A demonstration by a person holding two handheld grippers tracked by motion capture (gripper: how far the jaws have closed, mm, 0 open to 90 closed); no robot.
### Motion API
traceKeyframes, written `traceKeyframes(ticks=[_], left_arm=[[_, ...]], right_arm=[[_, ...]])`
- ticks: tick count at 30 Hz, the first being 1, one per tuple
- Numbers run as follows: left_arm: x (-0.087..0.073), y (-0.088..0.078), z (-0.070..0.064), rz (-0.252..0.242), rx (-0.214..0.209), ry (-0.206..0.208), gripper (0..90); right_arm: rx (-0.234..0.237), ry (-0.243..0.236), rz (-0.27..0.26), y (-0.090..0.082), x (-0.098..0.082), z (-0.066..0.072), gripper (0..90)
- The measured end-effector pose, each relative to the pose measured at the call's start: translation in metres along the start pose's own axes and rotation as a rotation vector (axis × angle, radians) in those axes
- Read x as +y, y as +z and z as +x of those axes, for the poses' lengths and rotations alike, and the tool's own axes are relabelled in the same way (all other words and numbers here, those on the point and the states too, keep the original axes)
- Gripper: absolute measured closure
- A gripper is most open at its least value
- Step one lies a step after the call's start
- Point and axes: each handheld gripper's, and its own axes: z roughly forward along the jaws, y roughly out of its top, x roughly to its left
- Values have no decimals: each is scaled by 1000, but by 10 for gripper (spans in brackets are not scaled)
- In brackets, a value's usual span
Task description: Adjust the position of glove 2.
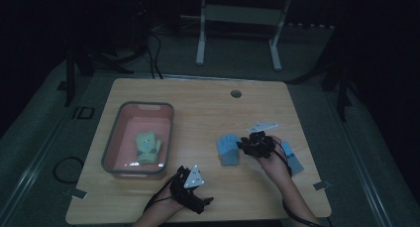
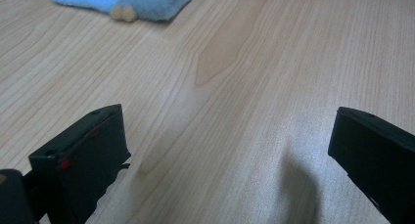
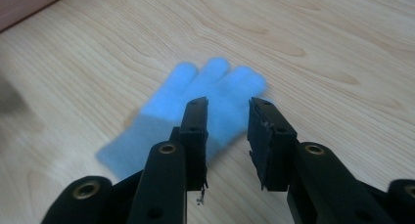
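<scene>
A light blue knitted glove (image 1: 229, 149) lies flat on the pale wooden table (image 1: 208, 108), right of its middle and toward the near edge, its fingers pointing at the far edge. The right gripper (image 3: 226, 117) hovers just above the glove's cuff side, its 2 black jaws parted a little with nothing pinched between them. A second light blue glove (image 1: 294, 161) lies near the right edge, beside the right hand. The left gripper (image 2: 227, 150) sits by the near edge, jaws spread wide over bare wood. A grey-rimmed pink plastic bin (image 1: 118, 138) near the left edge holds a green knitted glove (image 1: 148, 147).
</scene>
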Motion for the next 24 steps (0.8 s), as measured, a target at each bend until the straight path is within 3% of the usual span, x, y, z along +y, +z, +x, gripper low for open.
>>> traceKeyframes(ticks=[5,15,24], left_arm=[[0,1,0,2,-1,0,13],[0,1,0,3,0,2,13],[0,2,0,6,2,3,13]], right_arm=[[7,-15,-10,-19,-11,-16,694],[-38,-22,-2,-53,-41,-52,695],[-78,40,43,-70,-75,-83,680]])
